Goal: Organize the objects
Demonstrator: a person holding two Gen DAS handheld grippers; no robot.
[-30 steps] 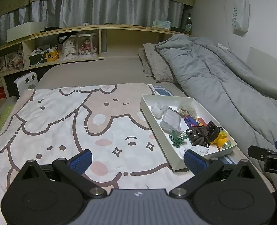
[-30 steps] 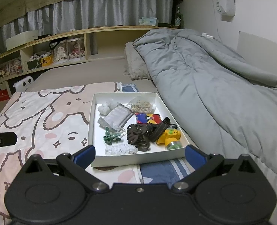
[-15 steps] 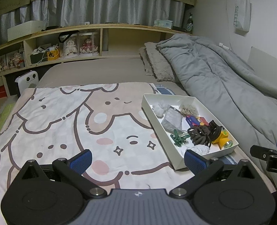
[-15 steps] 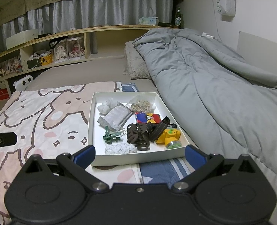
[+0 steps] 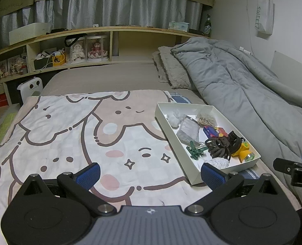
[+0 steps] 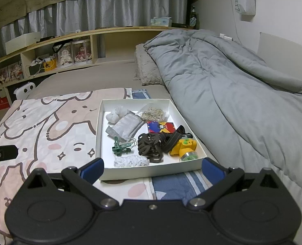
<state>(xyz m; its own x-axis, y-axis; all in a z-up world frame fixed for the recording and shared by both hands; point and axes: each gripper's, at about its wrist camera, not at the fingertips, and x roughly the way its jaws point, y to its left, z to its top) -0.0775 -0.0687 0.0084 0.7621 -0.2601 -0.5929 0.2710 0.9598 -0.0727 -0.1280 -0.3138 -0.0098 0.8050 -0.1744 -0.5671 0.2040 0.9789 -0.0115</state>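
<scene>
On the left, the left claw (image 5: 150, 172) hovers with its blue-padded fingers spread wide and nothing between them, above the cartoon-print blanket (image 5: 73, 134) covering the near part of the bed. To its right a white tray (image 6: 98, 134) sits on that blanket's right edge, just in front of the right claw (image 6: 153, 167), which is likewise spread and empty. Inside the tray, from left to right, lie a green clip (image 6: 121, 146), a grey packet (image 6: 126, 125) with a white cloth bundle (image 6: 115, 114) farther off, a dark brown hair claw clip (image 6: 149, 147), a bunch of rubber bands (image 6: 153, 113) at the far side, a red-and-blue card (image 6: 160, 127) and a yellow headlamp (image 6: 184, 147) at the near right corner. A rumpled grey duvet (image 6: 222, 94) fills the bed's right side.
</scene>
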